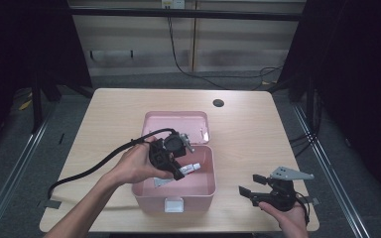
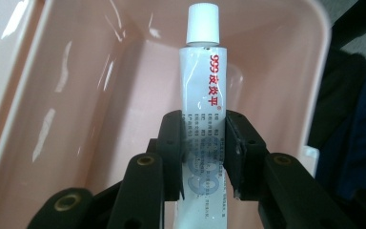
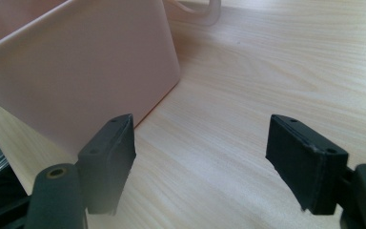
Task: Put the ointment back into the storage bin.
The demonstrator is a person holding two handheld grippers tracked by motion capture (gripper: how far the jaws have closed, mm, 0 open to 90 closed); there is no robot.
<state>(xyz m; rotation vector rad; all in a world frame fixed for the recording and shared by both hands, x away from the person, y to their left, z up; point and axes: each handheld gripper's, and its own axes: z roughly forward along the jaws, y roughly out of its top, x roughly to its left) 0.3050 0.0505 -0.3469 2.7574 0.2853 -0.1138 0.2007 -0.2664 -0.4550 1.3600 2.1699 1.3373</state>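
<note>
A pink box [image 1: 206, 184] stands open at the middle of the table, its lid [image 1: 176, 121] folded back. My left gripper [image 1: 181, 171] reaches down into the box, shut on a white tube [image 2: 204, 95] with red lettering and a white cap. In the left gripper view both pads [image 2: 171, 152] press the tube's lower half, and the cap points toward the box's far wall [image 2: 262, 57]. In the high view the tube [image 1: 193, 167] shows just above the box floor. My right gripper [image 1: 254, 187] rests on the table to the right of the box, jaws wide open with nothing between them [image 3: 202, 162].
A small flat silvery item [image 1: 162, 182] lies inside the box near the left hand. The box has a white latch [image 1: 173, 204] on its front. A dark round hole [image 1: 218, 103] sits in the tabletop at the back. Bare wood [image 3: 276, 71] lies right of the box.
</note>
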